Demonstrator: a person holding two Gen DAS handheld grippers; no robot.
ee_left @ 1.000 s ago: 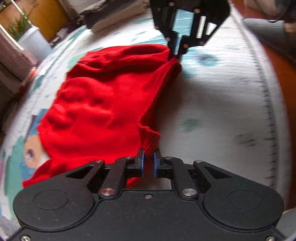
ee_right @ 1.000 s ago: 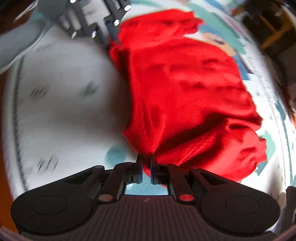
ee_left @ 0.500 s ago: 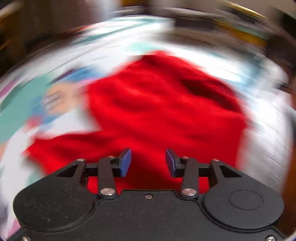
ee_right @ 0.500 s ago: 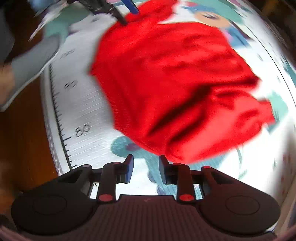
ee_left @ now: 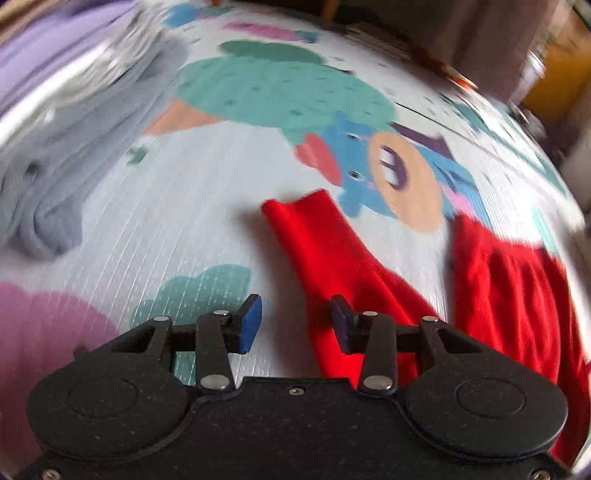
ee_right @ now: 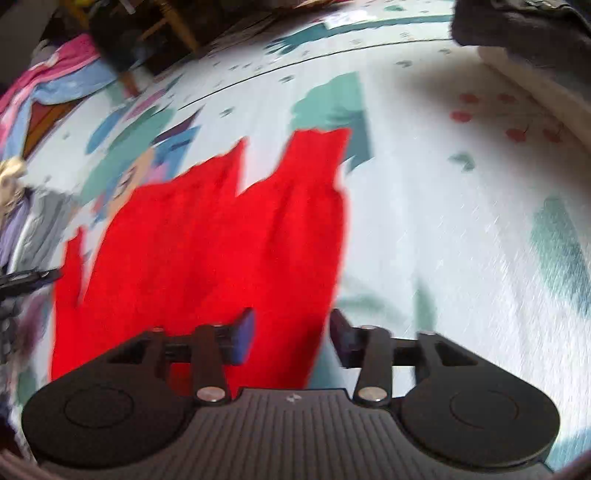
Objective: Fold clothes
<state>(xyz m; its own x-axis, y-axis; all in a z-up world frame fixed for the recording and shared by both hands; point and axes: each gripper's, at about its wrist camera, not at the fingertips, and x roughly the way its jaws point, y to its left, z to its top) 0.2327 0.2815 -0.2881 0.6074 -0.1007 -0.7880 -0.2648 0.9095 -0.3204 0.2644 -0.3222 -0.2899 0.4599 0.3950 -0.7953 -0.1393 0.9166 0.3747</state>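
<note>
A red knit garment (ee_left: pixel 509 295) lies spread on the printed play mat (ee_left: pixel 166 221), one sleeve (ee_left: pixel 317 236) stretched toward the middle. My left gripper (ee_left: pixel 295 325) hovers open over the sleeve's near end; its blue pads (ee_left: pixel 251 321) touch nothing. In the right wrist view the same red garment (ee_right: pixel 207 251) fills the left half. My right gripper (ee_right: pixel 291 339) hangs over its near right edge, jaws opening, with cloth below the gap but not pinched. The left gripper (ee_right: pixel 22 280) shows as a dark shape at the far left edge.
Crumpled grey clothing (ee_left: pixel 51 177) and a purple garment (ee_left: pixel 44 48) lie at the mat's left. Dark folded clothes (ee_right: pixel 524 33) sit at the far right corner. Pink and blue fabric (ee_right: pixel 55 77) and a wooden chair leg (ee_right: pixel 173 26) stand beyond the mat.
Both grippers were shut on the red garment's edge a second ago. They have let go, opened, rolled and swung sideways; the garment now lies on the mat.
</note>
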